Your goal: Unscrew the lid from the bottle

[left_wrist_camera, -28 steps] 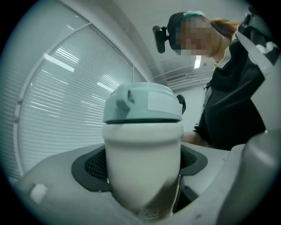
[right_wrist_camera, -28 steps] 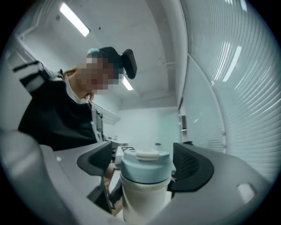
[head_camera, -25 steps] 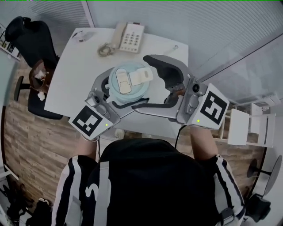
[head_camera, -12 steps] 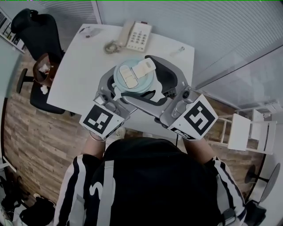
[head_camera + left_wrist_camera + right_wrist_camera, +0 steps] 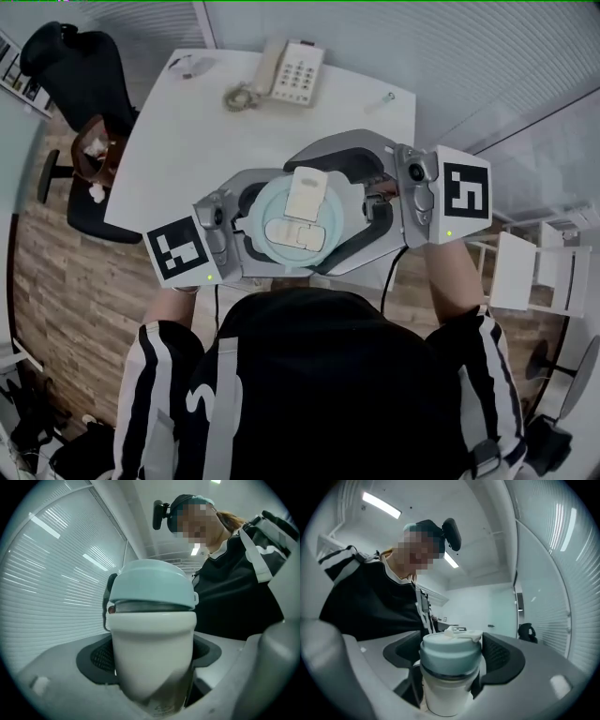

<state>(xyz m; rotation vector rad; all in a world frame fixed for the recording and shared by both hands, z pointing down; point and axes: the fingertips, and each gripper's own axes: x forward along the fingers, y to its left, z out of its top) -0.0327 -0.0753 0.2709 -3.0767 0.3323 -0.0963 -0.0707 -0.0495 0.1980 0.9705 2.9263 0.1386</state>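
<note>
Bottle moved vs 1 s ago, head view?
Yes. The bottle has come toward the person: further from the phone and closer to the near edge of the table.

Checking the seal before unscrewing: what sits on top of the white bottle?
A pale teal screw lid with a cream flip tab caps the white bottle. The mouth and contents are hidden beneath it.

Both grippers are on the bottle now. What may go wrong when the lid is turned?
The left gripper clamps the smooth white bottle; it might spin with the lid instead of staying fixed. The right gripper spans that wide lid with its jaws far apart, so the pads may slip. The bottle is at the table edge nearest the person, so a lost grip could send it to the floor.
</note>
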